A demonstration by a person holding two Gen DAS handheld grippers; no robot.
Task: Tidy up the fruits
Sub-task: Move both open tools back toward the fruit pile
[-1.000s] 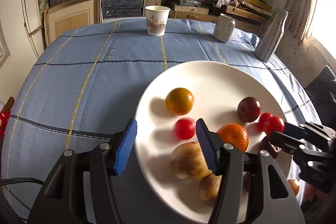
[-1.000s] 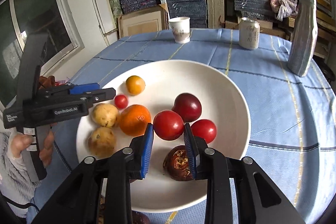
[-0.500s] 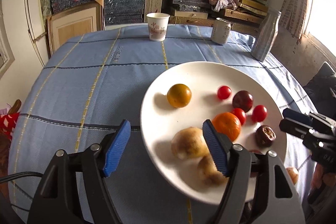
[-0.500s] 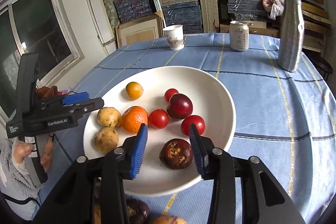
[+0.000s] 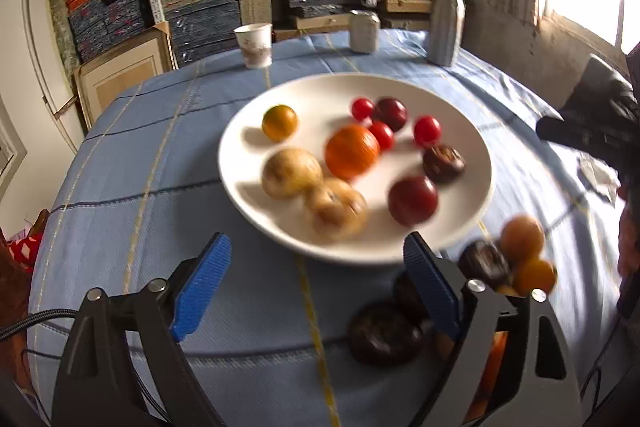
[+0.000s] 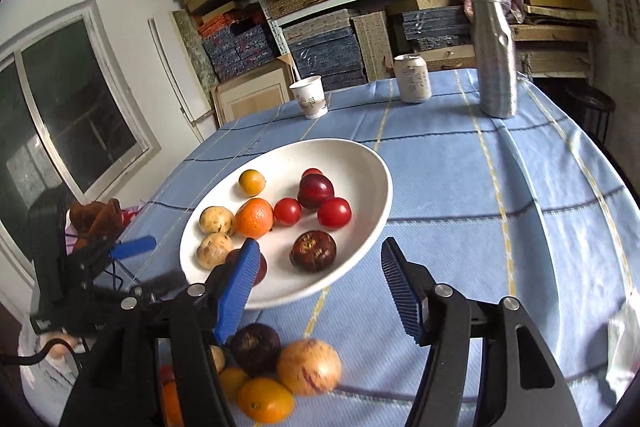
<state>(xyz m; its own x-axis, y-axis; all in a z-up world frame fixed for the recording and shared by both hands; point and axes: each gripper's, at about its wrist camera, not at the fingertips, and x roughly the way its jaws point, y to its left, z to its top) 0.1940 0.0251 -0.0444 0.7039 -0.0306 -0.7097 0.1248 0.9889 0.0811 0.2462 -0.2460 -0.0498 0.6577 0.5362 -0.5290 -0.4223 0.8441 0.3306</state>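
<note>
A white plate (image 5: 472, 131) (image 6: 372, 163) on the blue cloth holds an orange (image 5: 352, 151) (image 6: 254, 218), two pale brown fruits (image 5: 291, 173), several small tomatoes (image 6: 334, 213), dark plums (image 5: 412, 199) and a wrinkled brown fruit (image 6: 313, 250). My left gripper (image 5: 316, 267) is over the cloth just short of the plate's near rim; its jaws are opening with nothing between them. My right gripper (image 6: 320, 267) is at the rim too, jaws opening and empty. Loose fruit (image 6: 309, 367) (image 5: 520, 239) lies on the cloth near me, partly hidden by the fingers.
At the far table edge stand a paper cup (image 6: 313, 102), a drinks can (image 6: 412, 79) and a tall metal bottle (image 6: 496, 55). Stacked shelves fill the wall behind. A hand (image 6: 56, 341) holds the left gripper (image 6: 148, 263); the right gripper (image 5: 576, 135) shows blurred.
Both grippers have drawn back from over the plate to its near rim, and their jaws have spread. The small tomato between the left fingers now lies farther back by the plum.
</note>
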